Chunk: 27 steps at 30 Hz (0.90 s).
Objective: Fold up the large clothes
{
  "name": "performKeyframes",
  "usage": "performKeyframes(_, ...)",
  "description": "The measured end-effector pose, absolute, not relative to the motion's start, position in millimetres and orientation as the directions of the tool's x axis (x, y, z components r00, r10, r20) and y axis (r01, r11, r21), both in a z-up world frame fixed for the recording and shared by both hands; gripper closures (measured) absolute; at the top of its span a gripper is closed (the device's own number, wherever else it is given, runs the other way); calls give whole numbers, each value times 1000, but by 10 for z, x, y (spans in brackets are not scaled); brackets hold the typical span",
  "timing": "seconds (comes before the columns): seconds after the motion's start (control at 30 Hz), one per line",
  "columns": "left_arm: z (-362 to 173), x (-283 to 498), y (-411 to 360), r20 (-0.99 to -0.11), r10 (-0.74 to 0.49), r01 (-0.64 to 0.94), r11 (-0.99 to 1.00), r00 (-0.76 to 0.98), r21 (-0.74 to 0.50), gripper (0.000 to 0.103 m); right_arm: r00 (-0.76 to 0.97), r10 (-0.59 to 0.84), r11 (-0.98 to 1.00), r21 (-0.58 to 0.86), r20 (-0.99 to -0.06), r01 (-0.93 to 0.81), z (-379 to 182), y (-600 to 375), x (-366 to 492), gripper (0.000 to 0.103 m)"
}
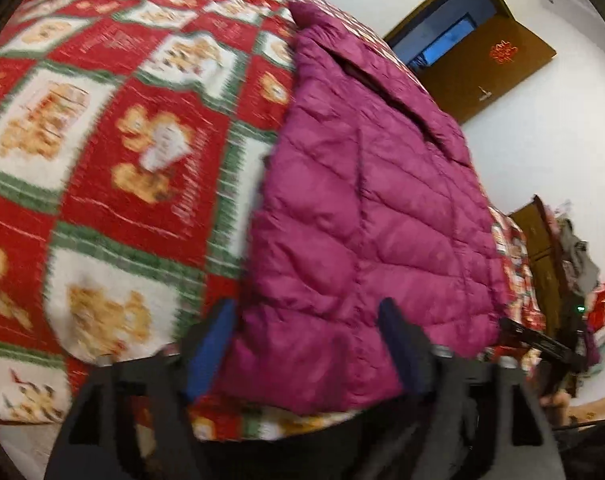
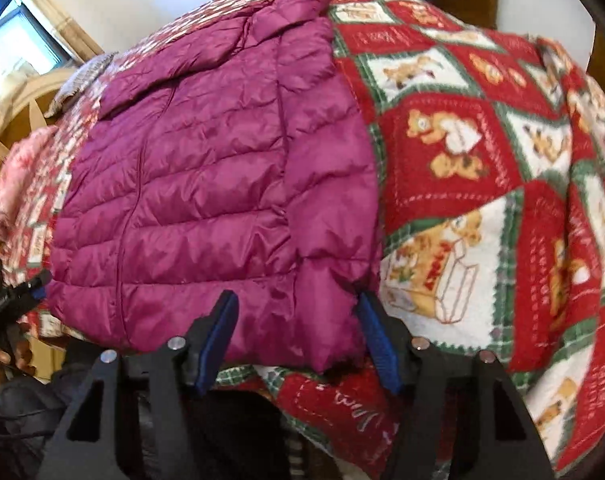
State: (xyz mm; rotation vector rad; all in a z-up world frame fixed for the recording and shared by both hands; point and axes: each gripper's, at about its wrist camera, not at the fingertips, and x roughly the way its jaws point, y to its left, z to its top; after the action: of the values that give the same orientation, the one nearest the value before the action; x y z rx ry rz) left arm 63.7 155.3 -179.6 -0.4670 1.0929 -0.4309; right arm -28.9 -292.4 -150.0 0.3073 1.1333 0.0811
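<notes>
A magenta quilted puffer jacket [image 1: 366, 208] lies flat on a bed, its hem toward me and its collar far away. My left gripper [image 1: 308, 324] is open over the hem's left corner. One blue pad stands just outside the jacket's edge and the other over the fabric. In the right wrist view the jacket [image 2: 206, 184] fills the left half. My right gripper [image 2: 298, 320] is open astride the hem's right corner, where a folded-in sleeve lies. Neither pair of pads presses the cloth. Each view shows the other gripper at its edge: the right gripper [image 1: 542, 344], the left gripper [image 2: 22, 296].
A red, green and white bear-patterned blanket [image 1: 134, 168] covers the bed [image 2: 482, 184]. A brown door [image 1: 486, 68] stands open beyond it. Clutter [image 1: 582, 264] piles up at the right. A pink pillow [image 2: 18, 184], a wooden frame [image 2: 18, 120] and a window [image 2: 26, 44] lie to the left.
</notes>
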Motion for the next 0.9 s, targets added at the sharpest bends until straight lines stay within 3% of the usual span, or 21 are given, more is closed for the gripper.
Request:
performKeyframes(0.07,-1821,644,1491,-756,-538,119,836,372,-535,19,428,201,966,250,-881,61,-1508,-2881,-289,35)
performKeyframes(0.13,-1820,670,1427,-778,-519,148,852,354,-502,20,428,183,975,218,-885,34,-1505,-2808,-279,49)
performKeyframes(0.17,-1812,680,1402,-786,-511,166,859,348,-485,20,422,185,977,212,-888,18,-1518,-2797,-281,81)
performKeyframes(0.2,-1799,665,1400,-788,-508,175,861,346,-478,20,410,195,975,221,-891,16,-1535,-2795,-268,89)
performKeyframes(0.23,-1790,662,1408,-781,-515,176,857,353,-485,27,403,213,969,244,-890,28,-1572,-2823,-266,89)
performKeyframes(0.27,-1777,651,1413,-769,-530,187,847,358,-497,57,410,240,959,281,-880,41,-1594,-2861,-275,90)
performKeyframes(0.3,-1772,648,1418,-759,-553,202,833,344,-515,79,417,260,950,308,-871,51,-1601,-2896,-284,90)
performKeyframes(0.33,-1780,654,1418,-758,-558,196,830,337,-523,94,430,293,933,354,-854,65,-1596,-2948,-304,91)
performKeyframes(0.53,-1675,643,1414,-685,-636,248,771,356,-587,99,508,421,859,510,-751,42,-1432,-3074,-418,93)
performKeyframes(0.67,-1465,618,1542,-563,-728,282,678,392,-679,100,549,511,783,622,-662,22,-1336,-3126,-445,93)
performKeyframes(0.8,-1211,564,1612,-503,-752,345,649,426,-678,100,570,546,748,664,-614,-1,-1241,-3132,-509,93)
performKeyframes(0.9,-1018,494,1644,-411,-804,416,580,429,-700,100,581,584,711,702,-567,-29,-1151,-3086,-561,94)
